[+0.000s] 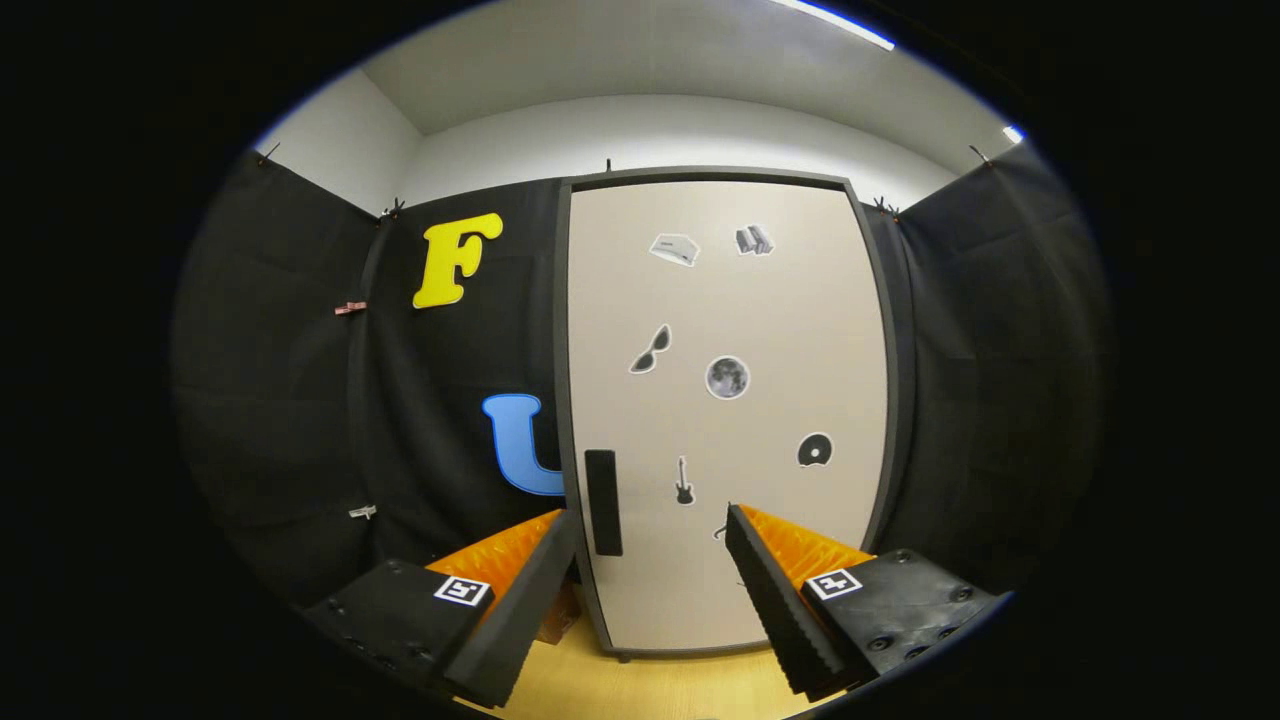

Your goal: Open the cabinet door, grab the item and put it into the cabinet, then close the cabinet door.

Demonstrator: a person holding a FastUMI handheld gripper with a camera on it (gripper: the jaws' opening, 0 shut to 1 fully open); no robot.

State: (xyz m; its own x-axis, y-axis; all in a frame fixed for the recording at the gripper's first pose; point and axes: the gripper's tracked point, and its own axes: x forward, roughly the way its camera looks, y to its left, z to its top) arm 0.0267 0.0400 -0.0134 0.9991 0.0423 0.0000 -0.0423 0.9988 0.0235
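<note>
A tall cabinet stands straight ahead with its pale door shut inside a dark frame. Small stickers dot the door. A dark vertical handle sits low on the door's left side. My gripper is open, held a short way in front of the door with nothing between its fingers. The handle lies just beyond the left fingertip; the right fingertip is over the lower middle of the door.
Black cloth walls hang on both sides of the cabinet. A wooden surface runs under the cabinet. A small brownish thing sits at the cabinet's lower left corner, partly hidden behind the left finger.
</note>
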